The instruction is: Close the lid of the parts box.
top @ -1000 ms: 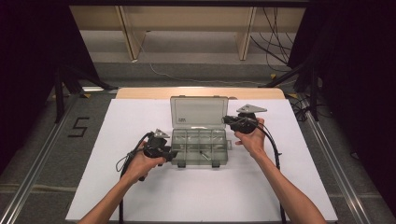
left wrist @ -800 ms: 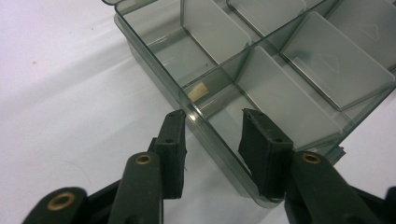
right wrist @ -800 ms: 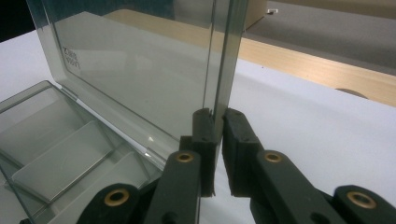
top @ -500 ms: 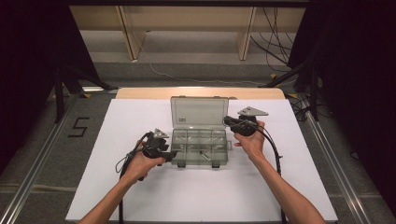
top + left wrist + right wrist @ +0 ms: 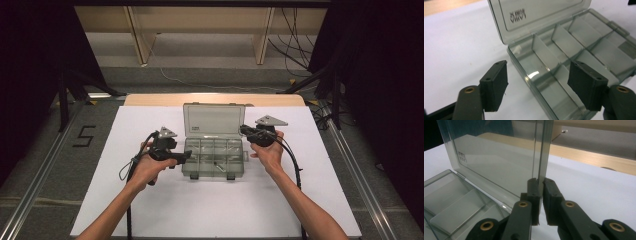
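Nearest the person, on the white worktop (image 5: 150,210), both forearms come in from the bottom edge of the high view. Left gripper (image 5: 184,156) hovers at the left front corner of the box (image 5: 214,159); its jaws have just been opening and stand released, nothing between them. In the left gripper view the pads (image 5: 494,86) frame the near-left compartment, clear of the wall.

Right gripper (image 5: 245,130) sits at the right end of the lid (image 5: 214,121), clenched on its side edge; the right gripper view shows the clear panel pinched between the pads (image 5: 535,195).

Step in hand, as I judge it: lid raised and steadied by the right gripper while the left has let go of the base. Next move likely calls for keeping the lid upright and bringing the left gripper to a compartment or back to the base; the pinch is thin, so a slip is possible.

Box: smoky translucent plastic, shallow, divided by thin partitions into several compartments, two latches on the front wall. One small pale item lies in a front compartment; too small to identify. Lid stands near upright at the far hinge, embossed lettering on it. Box lies mid-worktop, between the two grippers.
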Available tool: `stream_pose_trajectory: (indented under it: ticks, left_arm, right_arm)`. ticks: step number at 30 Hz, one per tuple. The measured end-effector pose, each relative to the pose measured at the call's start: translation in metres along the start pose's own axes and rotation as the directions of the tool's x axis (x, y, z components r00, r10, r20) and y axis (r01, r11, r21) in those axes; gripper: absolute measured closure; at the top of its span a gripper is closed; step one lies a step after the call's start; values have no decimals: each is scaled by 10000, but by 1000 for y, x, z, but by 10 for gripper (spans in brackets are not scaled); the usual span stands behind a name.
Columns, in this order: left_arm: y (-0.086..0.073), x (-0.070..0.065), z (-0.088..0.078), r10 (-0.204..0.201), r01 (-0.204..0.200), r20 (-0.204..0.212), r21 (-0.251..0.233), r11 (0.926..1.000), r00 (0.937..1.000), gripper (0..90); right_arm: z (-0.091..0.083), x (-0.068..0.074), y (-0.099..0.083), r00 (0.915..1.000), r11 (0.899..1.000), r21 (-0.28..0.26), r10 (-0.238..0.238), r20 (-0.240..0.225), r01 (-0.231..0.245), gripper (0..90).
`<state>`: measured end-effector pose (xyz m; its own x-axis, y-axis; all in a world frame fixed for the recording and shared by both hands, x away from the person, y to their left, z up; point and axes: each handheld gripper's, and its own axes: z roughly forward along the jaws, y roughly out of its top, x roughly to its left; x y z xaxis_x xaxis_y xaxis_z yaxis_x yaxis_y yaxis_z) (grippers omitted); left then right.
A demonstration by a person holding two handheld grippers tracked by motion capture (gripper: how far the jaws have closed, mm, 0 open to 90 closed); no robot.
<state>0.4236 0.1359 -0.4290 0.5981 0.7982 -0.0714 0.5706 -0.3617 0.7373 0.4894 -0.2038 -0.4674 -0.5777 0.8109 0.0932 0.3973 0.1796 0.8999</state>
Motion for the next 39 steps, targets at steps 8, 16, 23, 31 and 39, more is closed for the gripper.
stream_pose_trajectory:
  ticks: [8, 16, 23, 31, 39]
  left_arm:
    - [24, 4, -4, -614, 592, -160, -1146, 9916, 9980, 300]
    - [52, 9, -11, -473, 435, -193, -1645, 9854, 9987, 444]
    - [71, 14, -13, -580, 556, -59, -2037, 9775, 9983, 731]
    - [93, 23, -14, -628, 558, -193, -2565, 9649, 9978, 895]
    - [114, 32, -12, -689, 548, -435, -2675, 9620, 9967, 895]
  right_arm:
    - [0, 0, -1, 9999, 9999, -49, -117, 88, 118, 847]
    - [0, 1, -1, 10000, 10000, 7, -13, 37, 13, 846]
    - [2, 1, -1, 10000, 9999, -108, -66, 66, 66, 847]
    - [1, 1, -1, 10000, 10000, -73, -52, 68, 52, 846]
    - [2, 1, -2, 9998, 9998, -118, -146, 128, 148, 846]
